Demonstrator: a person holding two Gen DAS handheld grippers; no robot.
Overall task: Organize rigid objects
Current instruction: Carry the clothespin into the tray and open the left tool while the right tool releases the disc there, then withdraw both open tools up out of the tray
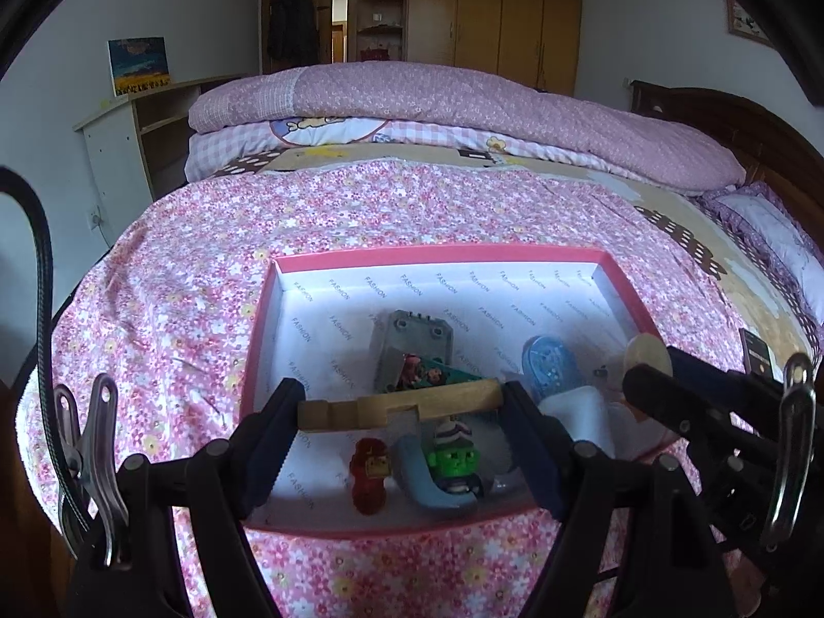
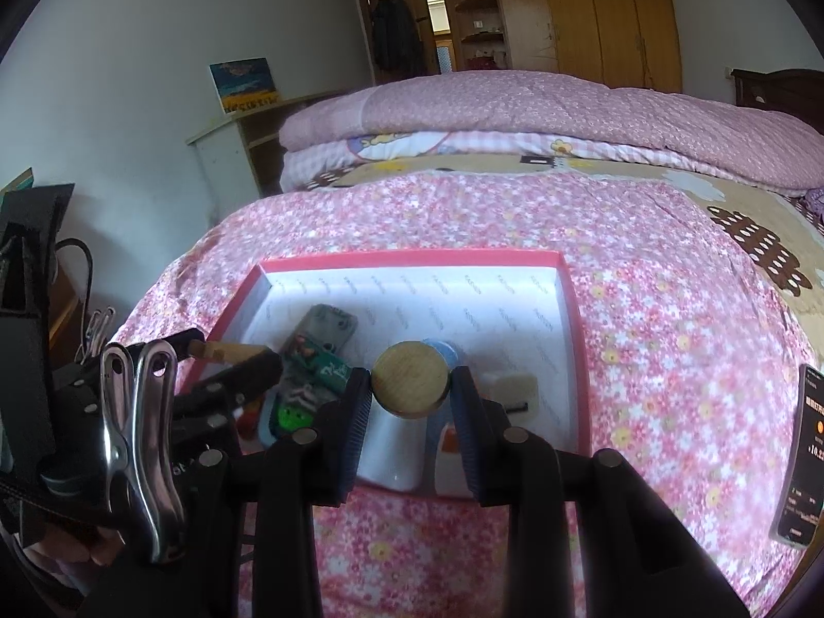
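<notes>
The left hand-held gripper (image 1: 399, 407) is pinching a notched block (image 1: 399, 406) by its ends, long axis crosswise, over the box (image 1: 438, 253); the right hand-held gripper (image 2: 410, 386) is pinching a disc (image 2: 410, 378) above the box's near edge.

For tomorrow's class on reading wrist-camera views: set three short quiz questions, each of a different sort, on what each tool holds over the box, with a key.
1. True or false: the left tool grips a notched wooden block.
2. The right tool holds: A) a round wooden disc; B) a phone; C) a green figure.
3. Fill in: both tools hang over the pink-rimmed ____.

Key: 1 true. 2 A. 3 box; a green toy figure and a red toy figure already lie inside it.
</notes>
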